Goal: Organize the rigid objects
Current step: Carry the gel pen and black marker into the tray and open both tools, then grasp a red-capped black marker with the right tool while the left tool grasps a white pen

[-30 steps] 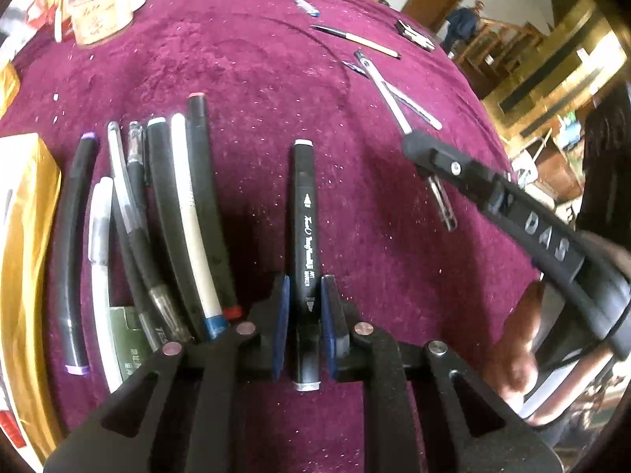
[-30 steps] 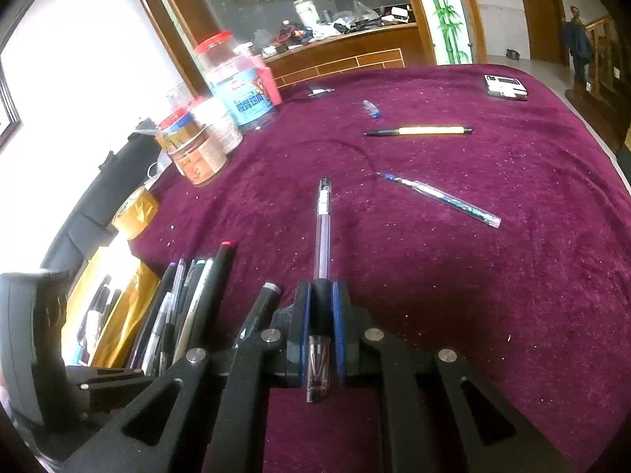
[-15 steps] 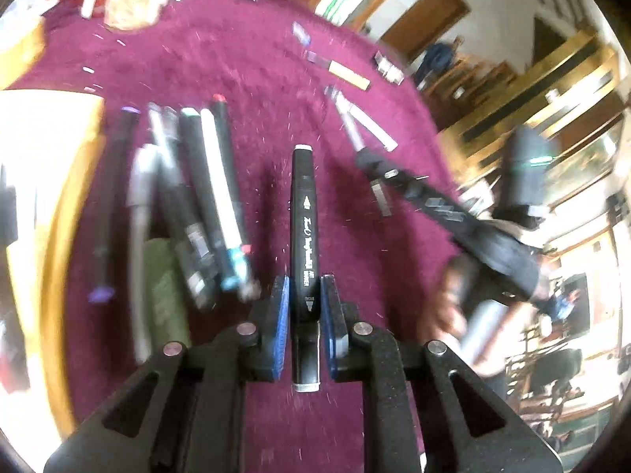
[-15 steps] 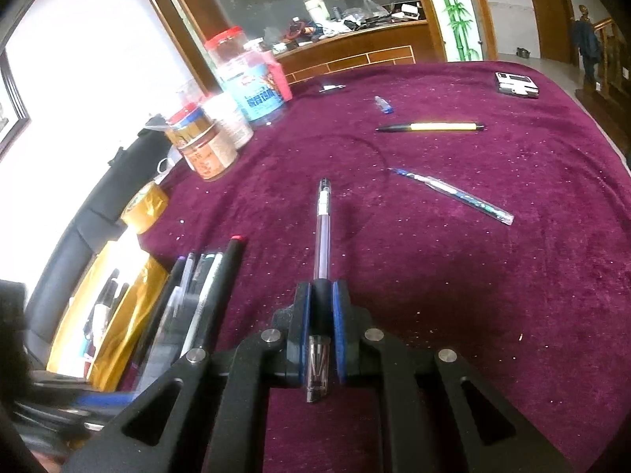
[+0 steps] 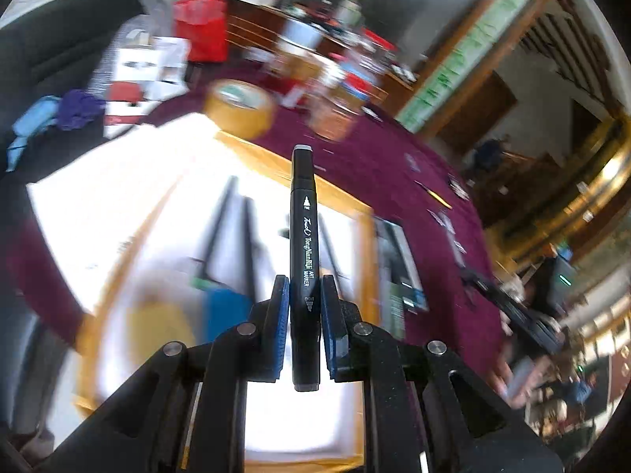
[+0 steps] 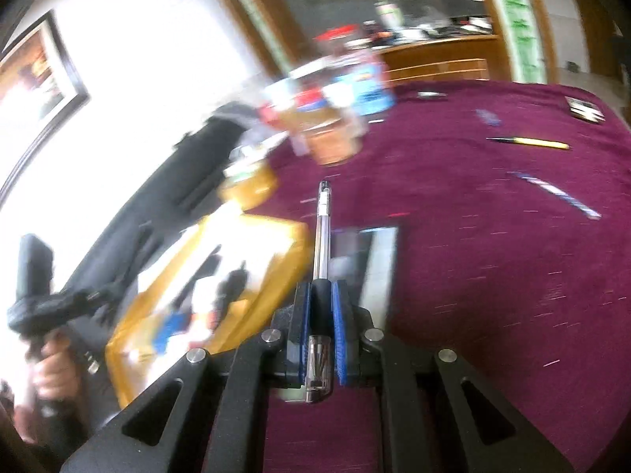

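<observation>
The left claw (image 5: 304,307) pinches a black marker (image 5: 303,236) between its blue pads (image 5: 280,315), gripping it near one end so that most of the barrel juts forward, which looks meant to let the free end go down first. The marker hangs over a gold-edged box (image 5: 366,244) with a pale inside, where several dark pens (image 5: 221,228) appear to lie already, though blur hides their detail; the box seems to be the place for collecting the writing things. Beyond it on the table (image 5: 434,244), which wears a maroon cloth, stand a tape roll (image 5: 240,106) and some jars (image 5: 335,118), smeared by motion. In the right wrist view the left claw shows at the far left in a hand (image 6: 51,370), beside the same box (image 6: 299,244). The right claw (image 6: 320,315) is pressed onto a clear pen (image 6: 322,236), held at its grip section with the barrel pointing ahead, just right of the box edge and above a flat dark item (image 6: 378,260) that cannot be made out. Both pieces are clear of the cloth, likely so they can travel to the box together. Farther right, a yellow pen (image 6: 532,142) and a blue one (image 6: 556,193) lie loose on the cloth, well apart, probably yet to be gathered.
</observation>
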The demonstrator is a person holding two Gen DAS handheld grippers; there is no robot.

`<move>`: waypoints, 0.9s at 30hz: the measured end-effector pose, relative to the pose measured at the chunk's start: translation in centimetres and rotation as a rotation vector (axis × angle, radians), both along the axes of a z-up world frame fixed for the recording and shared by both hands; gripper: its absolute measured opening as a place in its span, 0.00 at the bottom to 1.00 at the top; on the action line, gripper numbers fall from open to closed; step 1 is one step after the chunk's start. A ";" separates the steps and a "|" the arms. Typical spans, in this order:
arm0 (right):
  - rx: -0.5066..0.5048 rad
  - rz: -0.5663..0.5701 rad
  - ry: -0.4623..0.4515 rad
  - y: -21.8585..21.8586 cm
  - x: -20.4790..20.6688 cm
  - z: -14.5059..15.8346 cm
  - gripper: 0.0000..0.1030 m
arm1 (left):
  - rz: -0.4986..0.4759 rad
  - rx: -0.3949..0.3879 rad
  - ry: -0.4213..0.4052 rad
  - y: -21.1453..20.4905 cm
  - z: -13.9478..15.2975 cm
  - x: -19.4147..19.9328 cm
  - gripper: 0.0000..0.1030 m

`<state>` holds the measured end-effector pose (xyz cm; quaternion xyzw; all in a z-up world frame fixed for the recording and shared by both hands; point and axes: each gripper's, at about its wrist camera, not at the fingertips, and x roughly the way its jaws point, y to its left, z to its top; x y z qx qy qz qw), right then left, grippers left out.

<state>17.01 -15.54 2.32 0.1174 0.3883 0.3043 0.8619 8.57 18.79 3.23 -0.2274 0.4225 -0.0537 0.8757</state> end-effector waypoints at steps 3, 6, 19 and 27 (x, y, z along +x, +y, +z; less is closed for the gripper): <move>-0.001 0.067 0.023 5.4 -0.9 0.5 0.10 | 0.024 0.036 0.021 1.6 -0.8 1.0 0.12; -0.045 0.066 0.046 9.8 -0.3 -0.1 0.10 | 0.024 0.037 0.061 2.7 -2.2 2.6 0.12; -0.295 0.003 0.104 16.4 3.3 -4.9 0.09 | -0.009 0.145 0.237 4.5 -6.6 9.2 0.13; -0.360 -0.006 0.102 17.4 3.5 -5.3 0.10 | -0.023 0.167 0.284 4.5 -7.6 10.9 0.13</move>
